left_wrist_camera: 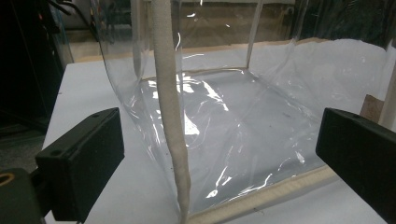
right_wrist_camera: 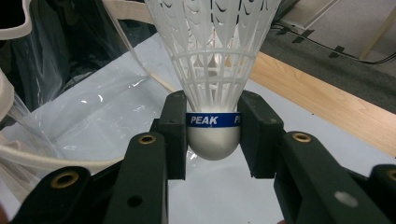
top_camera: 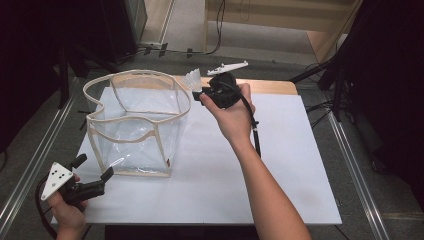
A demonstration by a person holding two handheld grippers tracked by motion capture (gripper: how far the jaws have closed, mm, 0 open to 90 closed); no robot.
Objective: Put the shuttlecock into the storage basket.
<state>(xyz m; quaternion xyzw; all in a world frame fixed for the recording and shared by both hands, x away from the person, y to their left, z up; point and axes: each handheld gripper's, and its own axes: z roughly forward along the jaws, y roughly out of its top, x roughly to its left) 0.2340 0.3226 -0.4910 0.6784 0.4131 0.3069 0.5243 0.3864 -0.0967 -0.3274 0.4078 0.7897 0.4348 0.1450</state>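
So we're looking down at a white table (top_camera: 280, 165) with a clear plastic bag (top_camera: 135, 125) standing open in the upper left part of the frame, its beige fabric trim running around the rim and down the corners. Nothing is sitting inside it as far as we're seeing.

Our right gripper (top_camera: 196, 93) is hanging in the air near the top centre of the high view, just beside the bag's right rim, with the right hand (top_camera: 232, 117) wrapped around it and the cable trailing down toward the forearm. It's clamping a white shuttlecock (top_camera: 194, 79), and the feathered skirt is poking up and left toward the bag opening. In the right gripper view we're getting a really nice close look: the shuttlecock (right_wrist_camera: 212, 70) is sitting upright in the middle of the frame, the jaws pinching its rounded cork base from both sides right at the blue band that reads PEAK.

Our left gripper (top_camera: 95, 167) is sitting low in the bottom left corner, held by the left hand (top_camera: 67, 212), pointing at the bag's near bottom corner. In the left gripper view its jaws are spread wide apart at the frame's lower edges, gripping nothing, with the bag (left_wrist_camera: 224, 121) and one trim strip straight ahead between them.
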